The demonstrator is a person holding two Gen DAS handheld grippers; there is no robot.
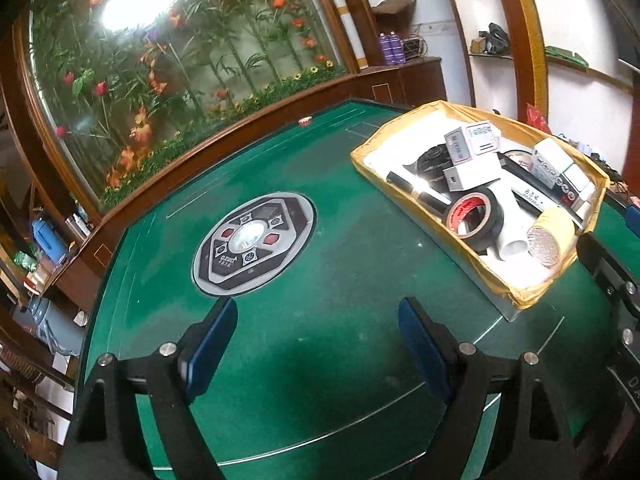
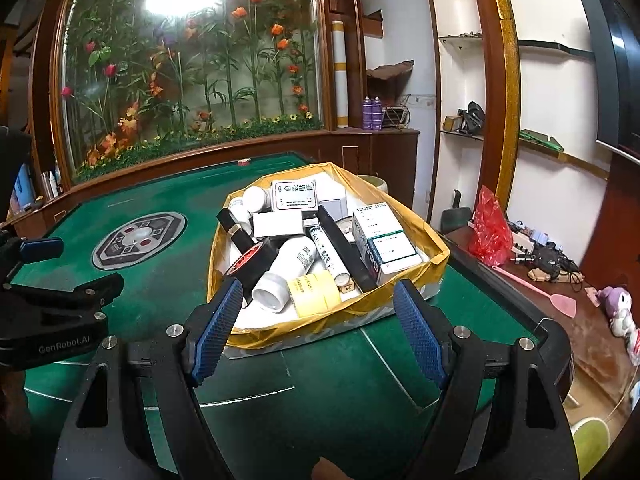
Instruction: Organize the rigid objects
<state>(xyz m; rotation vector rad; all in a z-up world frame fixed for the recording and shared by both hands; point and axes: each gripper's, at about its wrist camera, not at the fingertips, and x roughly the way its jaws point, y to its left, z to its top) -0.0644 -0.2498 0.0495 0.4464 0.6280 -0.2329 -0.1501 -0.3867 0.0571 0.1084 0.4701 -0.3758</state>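
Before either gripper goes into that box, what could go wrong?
1. The pile is jumbled: the black tape roll leans on the white bottle, so pulling one may shift the other.
2. The yellow liner is loose at the rim and could snag the right gripper.
3. The left gripper is close beside; both reaching in may collide.
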